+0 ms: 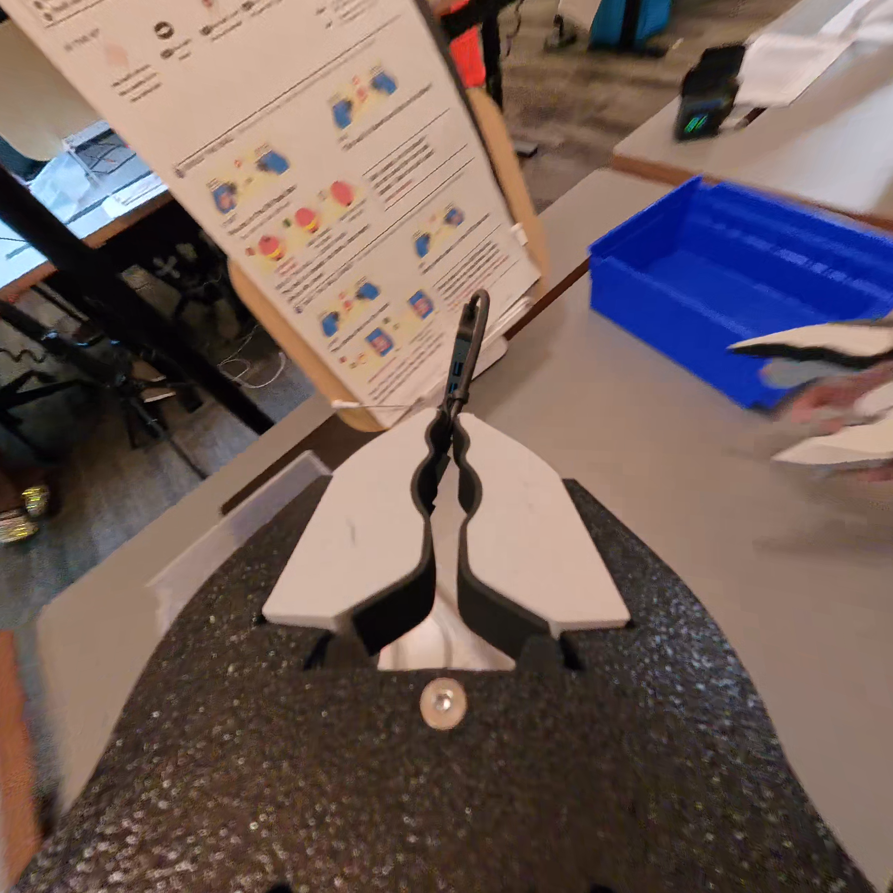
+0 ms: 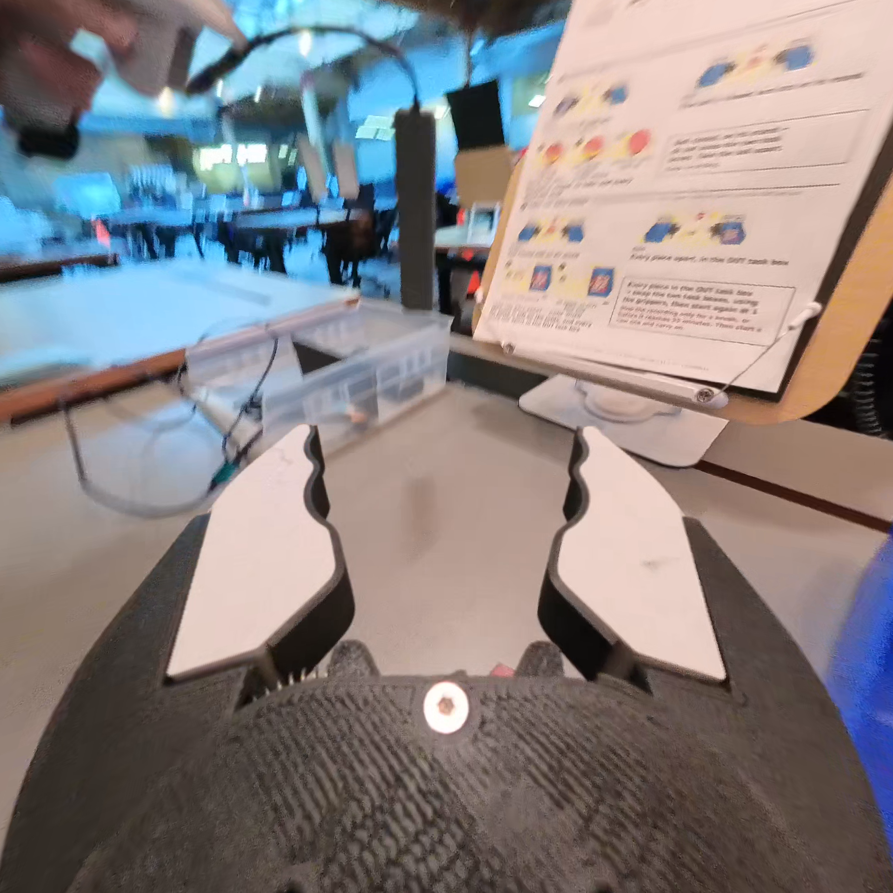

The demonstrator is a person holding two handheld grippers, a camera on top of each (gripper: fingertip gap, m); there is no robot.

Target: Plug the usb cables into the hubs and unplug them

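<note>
Task at an early stage, by appearance: left gripper (image 1: 447, 425) clenched on the short cable of a slim dark grey USB hub (image 1: 463, 348) held above the grey bench (image 1: 628, 483), right gripper (image 2: 447, 464) released and empty, no plug seen seated.

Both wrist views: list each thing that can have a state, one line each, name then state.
left gripper: fingers shut on the hub's cable end.
USB hub: lifted off the table, dangling from its looped cable; no other cable seen plugged in.
right gripper: fingers open, empty, above the table.
blue bin: open, looks empty.
clear plastic box: open-topped, on the table, contents unclear.
instruction sheet: propped tilted on its stand.
</note>
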